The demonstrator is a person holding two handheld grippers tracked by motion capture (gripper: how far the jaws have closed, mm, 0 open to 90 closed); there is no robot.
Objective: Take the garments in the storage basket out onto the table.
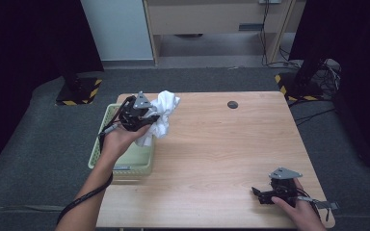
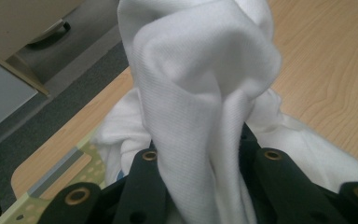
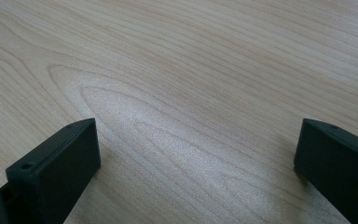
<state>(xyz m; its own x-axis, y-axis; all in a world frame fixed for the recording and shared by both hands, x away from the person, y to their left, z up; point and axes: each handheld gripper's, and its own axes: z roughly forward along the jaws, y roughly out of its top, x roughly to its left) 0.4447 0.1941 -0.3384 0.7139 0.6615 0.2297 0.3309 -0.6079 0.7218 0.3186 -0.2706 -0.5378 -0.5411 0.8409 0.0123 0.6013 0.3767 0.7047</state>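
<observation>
At the near right corner of the wooden table we see the right gripper, low over the bare wood grain, its two jaws spread wide with nothing between them. Farther, at the left edge, the left gripper pinches one white knitted cloth, crumpled and soft, lifted just above one pale green plastic basket. One small dark round disc lies beyond.
</observation>
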